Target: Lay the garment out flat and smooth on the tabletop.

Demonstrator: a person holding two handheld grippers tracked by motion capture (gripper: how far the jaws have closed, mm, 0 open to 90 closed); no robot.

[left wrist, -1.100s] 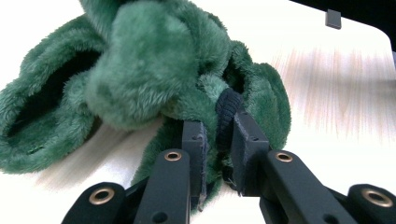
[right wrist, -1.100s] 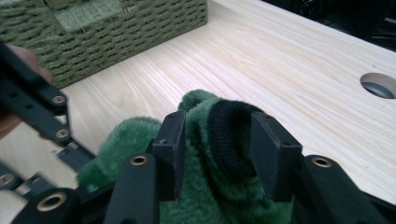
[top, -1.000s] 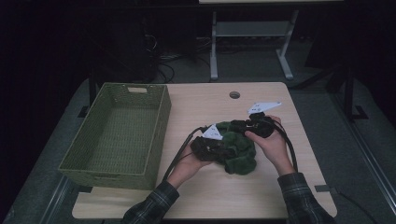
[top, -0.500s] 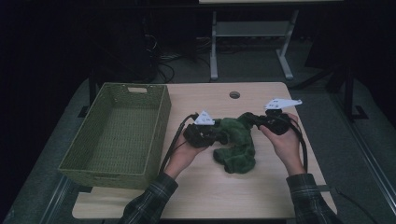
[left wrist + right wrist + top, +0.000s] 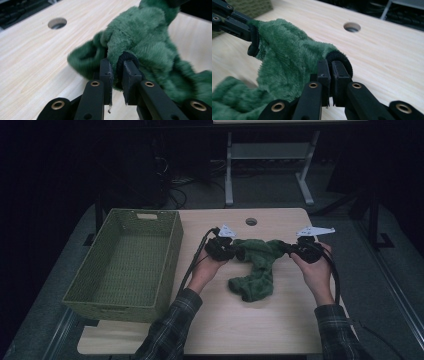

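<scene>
While the left hand-held gripper (image 5: 236, 252) stands nearly closed on a black-trimmed edge of the green plush cloth (image 5: 256, 267), the right hand-held gripper (image 5: 287, 249) is pinched tight on the opposite trimmed edge, so both holds appear secured. Judged from this, the cloth is stretched between the two above the light wooden tabletop (image 5: 235, 320), its lower part hanging down to rest there; spreading or folding looks begun, not finished. To the left, the green woven basket (image 5: 125, 265) holds nothing, so any stowing remains. What garment or towel the cloth is cannot be made out, and its bunched lower folds hide its outline.
</scene>
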